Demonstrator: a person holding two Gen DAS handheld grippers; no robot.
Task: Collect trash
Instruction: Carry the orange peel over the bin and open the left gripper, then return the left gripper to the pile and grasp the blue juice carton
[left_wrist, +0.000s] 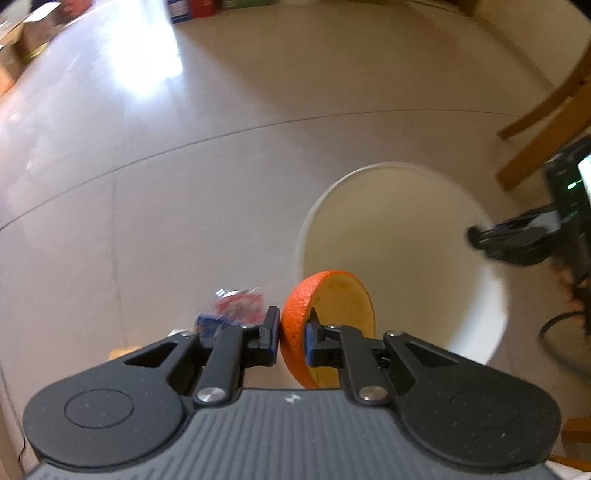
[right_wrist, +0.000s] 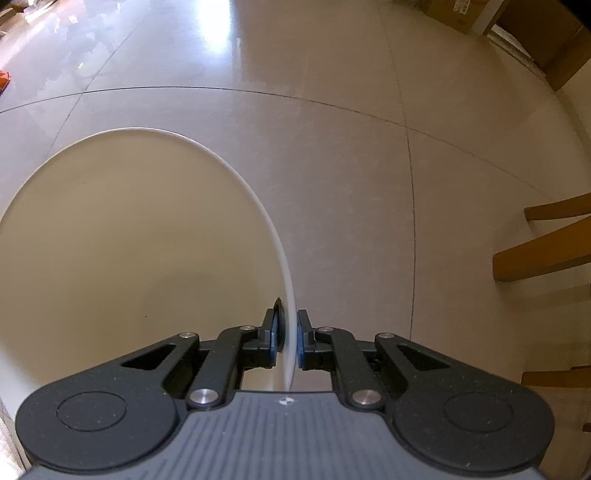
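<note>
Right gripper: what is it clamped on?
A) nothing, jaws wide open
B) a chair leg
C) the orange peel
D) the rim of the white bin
D: in the right wrist view the right gripper has its pads either side of the white bin rim; the orange peel is in the left gripper.
</note>
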